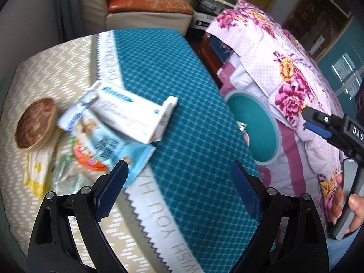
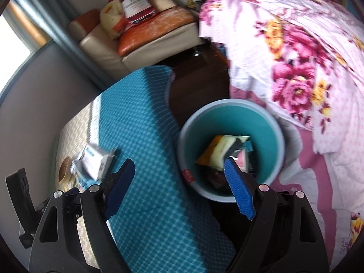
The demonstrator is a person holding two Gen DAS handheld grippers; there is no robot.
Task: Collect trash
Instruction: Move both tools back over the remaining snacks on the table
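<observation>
A white and blue carton lies on a pile of wrappers on the cushioned surface, beside a round brown lid. My left gripper is open and empty just in front of the pile. In the right wrist view my right gripper stands open and empty above the near rim of a teal bin, which holds several wrappers. The carton appears there at the left. The right gripper also shows at the right of the left wrist view, held by a hand.
A teal checked cloth covers the surface beside the beige patterned cushion. A floral quilt lies on the bed to the right of the bin. A cream and orange sofa stands behind, with dark floor between.
</observation>
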